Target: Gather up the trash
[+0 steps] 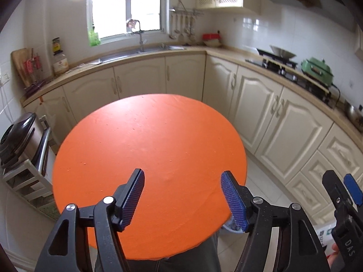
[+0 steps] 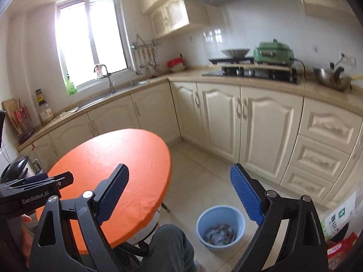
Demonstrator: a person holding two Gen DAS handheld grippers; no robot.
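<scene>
Both grippers are hanging open and empty: the left gripper (image 1: 182, 200) over the orange table (image 1: 149, 140), the right gripper (image 2: 179, 195) beside it. Only the right view is showing the blue bin (image 2: 220, 226) with trash (image 2: 219, 234), on the floor just right of the table.

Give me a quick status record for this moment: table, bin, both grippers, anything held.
table: round orange top, no trash visible on it
bin: light blue bin on the floor right of the table, scraps inside
left gripper: open over the table's near edge, nothing between the fingers
right gripper: open wide, above the floor between table and bin, nothing held
person: knee beside the table
</scene>
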